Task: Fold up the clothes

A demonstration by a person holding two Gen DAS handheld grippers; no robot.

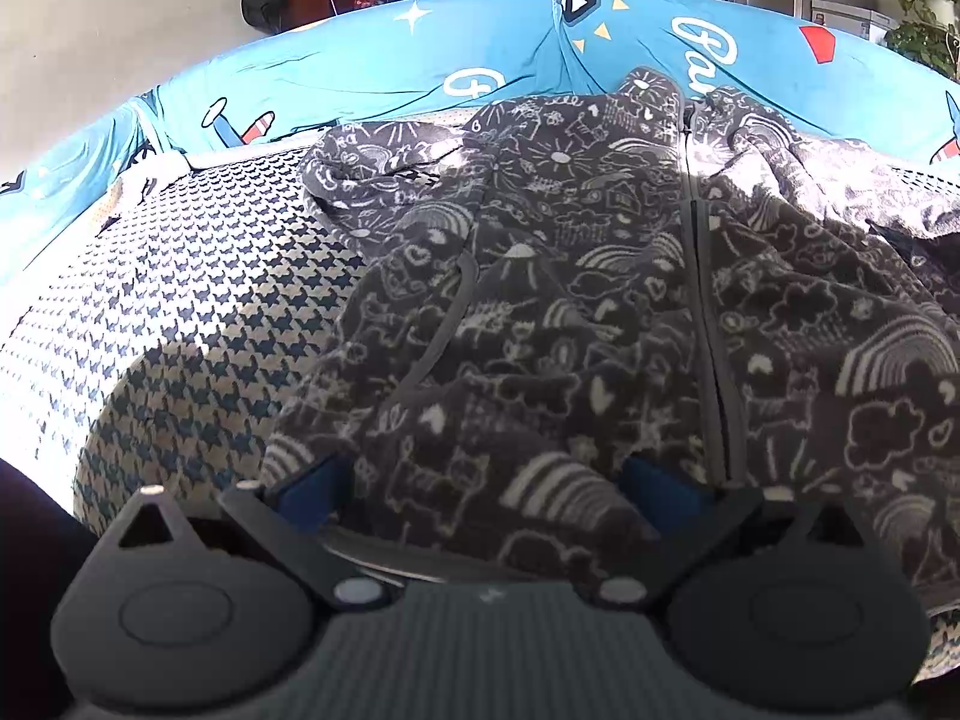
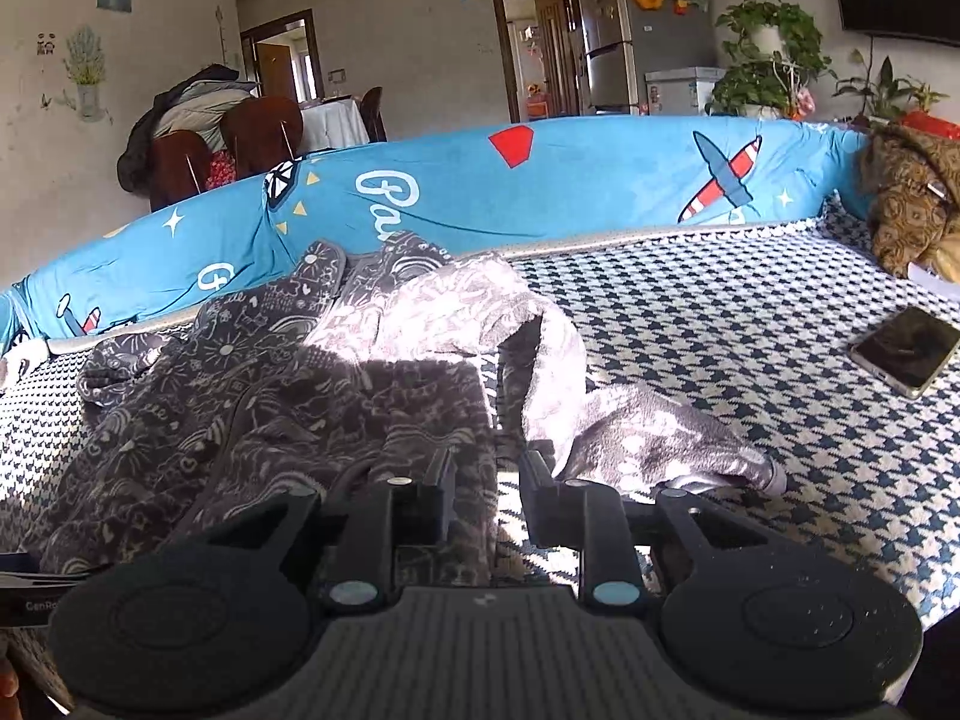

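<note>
Gaping wide at the bottom of the left wrist view, the left gripper [image 1: 486, 480] is straddling the hem of the fleece jacket [image 1: 570, 312], with cloth bunched between its blue pads [image 1: 312, 483]; whether they are pressing on it cannot be told. At the bottom centre of the right wrist view, the right gripper [image 2: 489, 468] is holding its jaws a little apart with nothing between them, just beside the jacket's right edge. The jacket, plush and dark grey with pale doodles of rainbows, clouds and hearts, is lying rumpled across the middle of both views, zip [image 1: 702, 276] running up its front. One sleeve [image 2: 630, 420] is trailing out to the right, pale lining showing. Folding is looking barely begun: sleeves and body are awaiting tucking. Beneath, the houndstooth sofa cover [image 2: 750, 330] is lying flat; a glossy phone [image 2: 906, 351] is resting at the right edge.
</note>
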